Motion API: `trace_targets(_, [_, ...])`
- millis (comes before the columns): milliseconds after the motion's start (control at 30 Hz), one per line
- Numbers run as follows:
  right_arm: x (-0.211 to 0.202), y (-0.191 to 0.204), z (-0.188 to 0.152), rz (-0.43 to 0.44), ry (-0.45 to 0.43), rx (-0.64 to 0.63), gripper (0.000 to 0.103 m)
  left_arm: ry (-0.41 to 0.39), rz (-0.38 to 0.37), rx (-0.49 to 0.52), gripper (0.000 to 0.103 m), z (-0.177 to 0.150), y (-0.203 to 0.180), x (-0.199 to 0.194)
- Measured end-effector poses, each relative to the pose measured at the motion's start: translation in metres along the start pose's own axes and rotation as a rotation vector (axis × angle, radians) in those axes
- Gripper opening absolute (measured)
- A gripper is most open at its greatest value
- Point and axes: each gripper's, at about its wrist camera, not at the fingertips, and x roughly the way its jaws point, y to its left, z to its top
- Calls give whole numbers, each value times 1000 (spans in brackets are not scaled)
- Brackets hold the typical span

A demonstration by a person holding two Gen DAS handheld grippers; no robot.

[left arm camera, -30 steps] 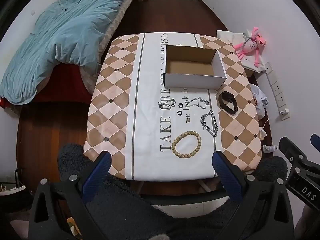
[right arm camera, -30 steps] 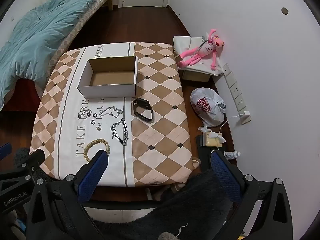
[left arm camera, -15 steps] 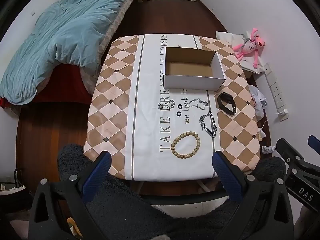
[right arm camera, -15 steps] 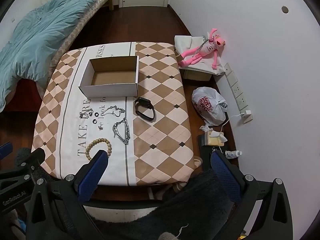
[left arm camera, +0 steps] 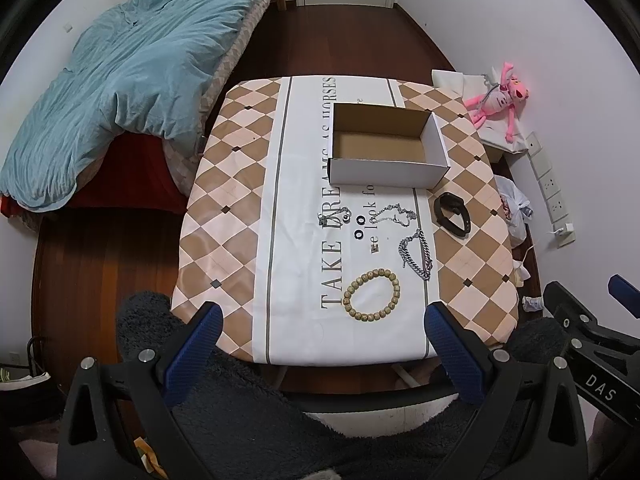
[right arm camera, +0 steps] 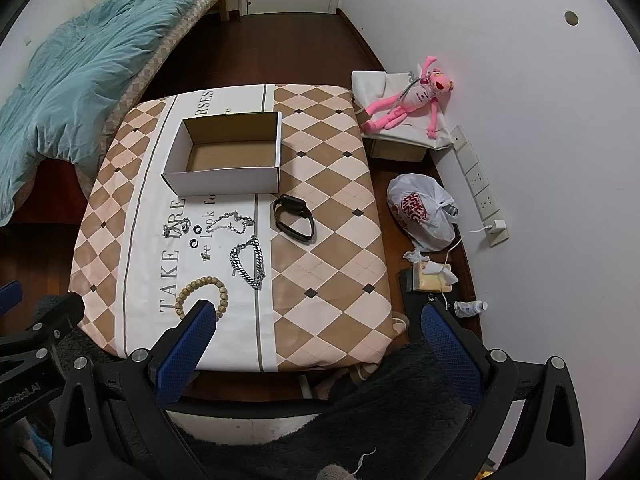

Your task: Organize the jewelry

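An open white cardboard box (left arm camera: 386,171) (right arm camera: 224,181) stands empty on the table (left arm camera: 236,184) (right arm camera: 332,184). In front of it lie a wooden bead bracelet (left arm camera: 372,295) (right arm camera: 202,294), a thick silver chain (left arm camera: 417,254) (right arm camera: 248,261), a thin silver chain (left arm camera: 394,215) (right arm camera: 231,222), a black wristband (left arm camera: 452,214) (right arm camera: 293,218), small black rings (left arm camera: 359,227) (right arm camera: 195,236) and a small silver piece (left arm camera: 334,216) (right arm camera: 176,226). My left gripper (left arm camera: 322,318) and right gripper (right arm camera: 316,318) are open and empty, held near the table's front edge, apart from the jewelry.
A bed with a blue quilt (left arm camera: 120,72) (right arm camera: 68,80) stands left of the table. On the right floor are a pink plush toy (right arm camera: 412,100), a white plastic bag (right arm camera: 420,210), a power strip (right arm camera: 478,184) and small clutter. A dark fleece garment (left arm camera: 280,412) fills the foreground.
Both grippers have moved slightly, so the table sits a little farther right and lower in both views. Nothing on the table has moved and both grippers stay open.
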Motion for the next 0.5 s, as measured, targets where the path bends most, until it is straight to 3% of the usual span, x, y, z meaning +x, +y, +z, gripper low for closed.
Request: trace_targets(500, [0,-4,2,4,-2,1,103,-5,-3,0,103,0,0,-1])
